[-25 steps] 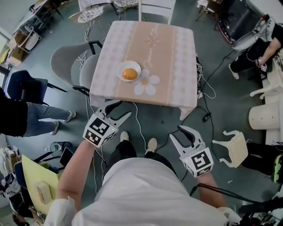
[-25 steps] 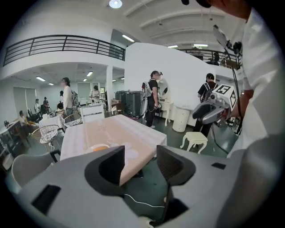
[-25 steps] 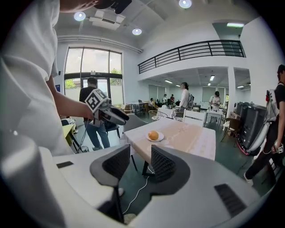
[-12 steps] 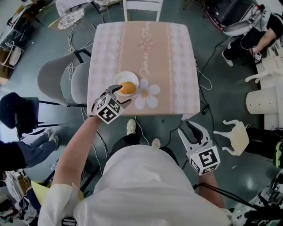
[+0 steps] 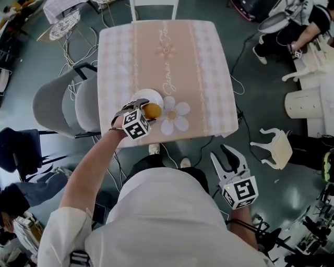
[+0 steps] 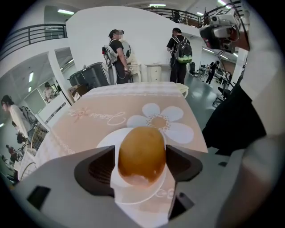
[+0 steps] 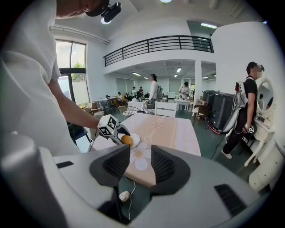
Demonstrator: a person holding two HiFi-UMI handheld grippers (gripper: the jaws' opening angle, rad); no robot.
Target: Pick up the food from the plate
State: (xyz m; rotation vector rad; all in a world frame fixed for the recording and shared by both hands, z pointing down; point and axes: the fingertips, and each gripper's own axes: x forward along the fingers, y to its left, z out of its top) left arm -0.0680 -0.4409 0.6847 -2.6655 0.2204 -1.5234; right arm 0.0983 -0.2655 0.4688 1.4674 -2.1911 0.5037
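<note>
An orange-brown bun (image 5: 152, 110) lies on a small white plate (image 5: 143, 97) near the front left of the pink tablecloth table (image 5: 172, 52). My left gripper (image 5: 144, 107) reaches over the plate's near rim. Its jaws are opening and stand on either side of the bun (image 6: 141, 155), with a thin gap at the left pad (image 6: 100, 168). The plate (image 6: 107, 141) shows under the bun. My right gripper (image 5: 229, 157) hangs open below the table's front edge, over the floor, with nothing in it (image 7: 140, 162). From there the bun (image 7: 127, 140) is seen far off.
Two grey chairs (image 5: 57, 104) stand against the table's left side and a white chair (image 5: 154, 5) at its far end. An overturned white chair (image 5: 274, 148) lies on the floor to the right. Cables trail round the table legs. People stand in the background.
My left gripper has moved forward from below the table's front edge up to the plate and now stands around the bun. The right gripper has stayed low over the floor.
</note>
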